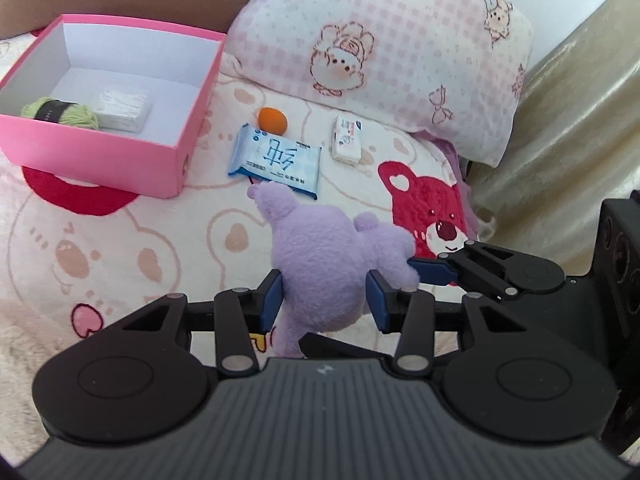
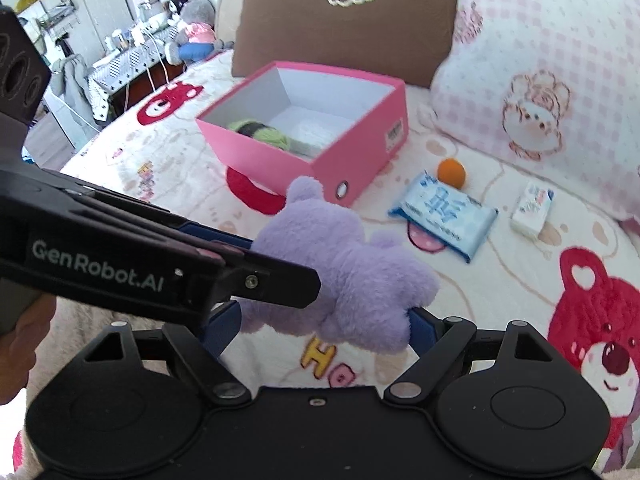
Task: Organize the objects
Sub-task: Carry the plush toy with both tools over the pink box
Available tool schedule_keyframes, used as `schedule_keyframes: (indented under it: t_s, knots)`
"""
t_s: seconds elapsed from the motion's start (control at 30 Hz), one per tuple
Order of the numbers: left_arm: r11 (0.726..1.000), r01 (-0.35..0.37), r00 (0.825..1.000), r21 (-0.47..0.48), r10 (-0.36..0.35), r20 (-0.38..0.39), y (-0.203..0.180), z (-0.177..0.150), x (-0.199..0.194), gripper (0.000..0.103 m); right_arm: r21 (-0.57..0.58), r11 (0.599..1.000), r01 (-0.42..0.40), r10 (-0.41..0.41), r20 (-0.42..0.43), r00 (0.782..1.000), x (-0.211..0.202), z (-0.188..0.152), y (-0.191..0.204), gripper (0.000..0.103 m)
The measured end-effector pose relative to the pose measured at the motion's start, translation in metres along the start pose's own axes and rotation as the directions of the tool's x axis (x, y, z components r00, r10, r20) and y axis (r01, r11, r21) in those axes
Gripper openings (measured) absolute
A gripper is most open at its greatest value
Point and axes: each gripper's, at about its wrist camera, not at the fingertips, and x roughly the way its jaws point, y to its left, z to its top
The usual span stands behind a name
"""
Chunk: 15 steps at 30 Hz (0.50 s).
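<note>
Both grippers grip one purple plush toy (image 1: 320,256) above the blanket (image 1: 120,240): the left gripper (image 1: 325,300) pinches its lower body between blue pads, and the right gripper (image 2: 326,326) clamps a wider part. Ahead of the fingers lie a blue wipes pack (image 1: 275,159), an orange ball (image 1: 273,119) and a small white packet (image 1: 347,139); forward-left sits a pink box (image 1: 176,120).

"genrobot.ai" on left gripper (image 2: 280,276).

Both grippers (image 1: 324,300) (image 2: 324,330) tilted down, jaws clamped.
</note>
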Motion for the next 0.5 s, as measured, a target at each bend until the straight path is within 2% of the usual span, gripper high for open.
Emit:
schedule_keyframes:
  t_s: [0.5]
  knots:
    - [0.997,-0.08,0.992,-0.015,0.081,0.101,0.026,0.022,-0.043,0.045,-0.103,0.995,-0.001,0.009,0.086,0.996,-0.004,0.051,0.046,0.085]
